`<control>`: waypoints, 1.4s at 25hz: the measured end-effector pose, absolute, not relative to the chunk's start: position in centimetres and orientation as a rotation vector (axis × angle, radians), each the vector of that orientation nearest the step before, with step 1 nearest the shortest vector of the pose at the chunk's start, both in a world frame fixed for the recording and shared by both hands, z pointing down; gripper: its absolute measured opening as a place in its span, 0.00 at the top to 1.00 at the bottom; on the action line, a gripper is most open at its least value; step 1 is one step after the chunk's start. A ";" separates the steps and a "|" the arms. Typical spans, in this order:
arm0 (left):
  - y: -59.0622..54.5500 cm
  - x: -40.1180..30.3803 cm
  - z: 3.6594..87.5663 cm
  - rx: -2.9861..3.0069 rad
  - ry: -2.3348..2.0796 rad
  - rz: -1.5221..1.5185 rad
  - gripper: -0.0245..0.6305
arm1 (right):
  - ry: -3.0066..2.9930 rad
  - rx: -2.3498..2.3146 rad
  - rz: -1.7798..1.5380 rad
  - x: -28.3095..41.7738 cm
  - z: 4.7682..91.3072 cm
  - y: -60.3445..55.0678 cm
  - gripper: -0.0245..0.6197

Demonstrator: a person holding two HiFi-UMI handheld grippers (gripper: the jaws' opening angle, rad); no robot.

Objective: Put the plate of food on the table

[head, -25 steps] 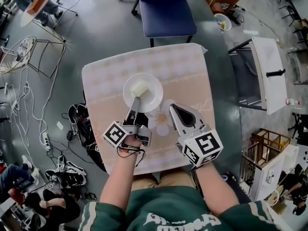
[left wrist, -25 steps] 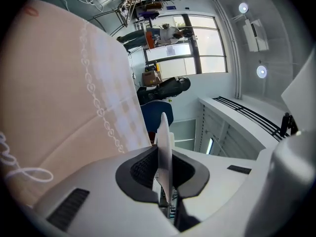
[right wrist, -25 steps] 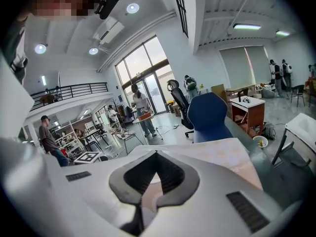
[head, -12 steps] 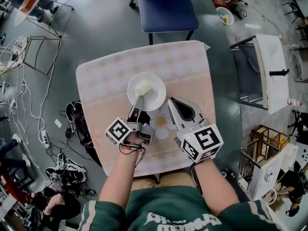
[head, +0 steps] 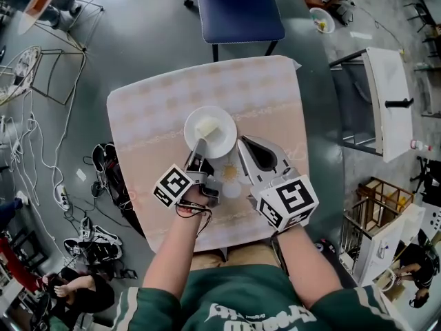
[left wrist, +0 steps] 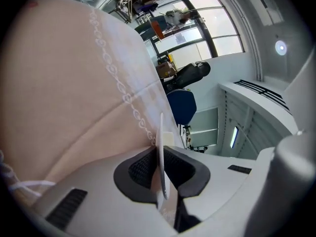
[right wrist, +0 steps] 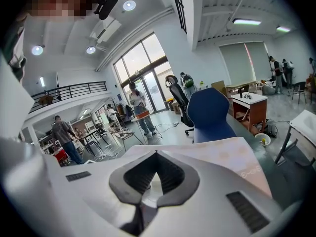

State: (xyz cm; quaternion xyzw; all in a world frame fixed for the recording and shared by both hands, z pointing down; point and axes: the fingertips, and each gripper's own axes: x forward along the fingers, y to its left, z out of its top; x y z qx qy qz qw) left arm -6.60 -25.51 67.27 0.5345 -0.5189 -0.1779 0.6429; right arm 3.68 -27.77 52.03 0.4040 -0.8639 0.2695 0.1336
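- Jaws of left claw (left wrist: 159,148) stood narrow and were opening, with the near rim of the plate (left wrist: 161,174) edge-on between them. The dark pads (left wrist: 140,169) lay close against both faces of that rim.
- Left claw was rolled onto its side, so the table (left wrist: 64,93) filled the left of its own view.
- Right claw (right wrist: 155,153) had its jaws together at the tips, with nothing between them. Only a pale surface showed through the gap behind the tips.
- In the head view the right claw lay just beside the plate, at its near right edge, tips pointing toward the rim. Contact with the plate could not be judged.
- Plate was white and round and sat about mid-table. It carried a pale yellowish block of food (head: 205,127), just beyond the left claw's tips.
- Whether the plate's near edge was fully down on the cloth could not be told from either view.
- Table was squarish, covered by a pink checked tablecloth (head: 269,102). A printed daisy (head: 231,171) lay between the two claws.
- Each claw carried a marker cube, the left cube (head: 173,185) and the right cube (head: 289,203), with bare forearms behind them.
- Beyond the table were a blue chair (head: 238,9) at the far side, loose cables (head: 41,157) on the grey floor to the left, and a white cabinet (head: 386,105) to the right.
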 end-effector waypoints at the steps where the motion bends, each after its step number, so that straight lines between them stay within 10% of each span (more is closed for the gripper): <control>1: -25.4 -6.7 67.3 1.213 -1.183 -0.411 0.90 | -2.501 1.173 0.786 3.6 52.0 -27.7 0.94; 35: -21.7 -10.7 67.3 1.165 -1.329 -0.411 0.68 | -2.523 1.128 0.766 0.3 51.1 -25.2 0.94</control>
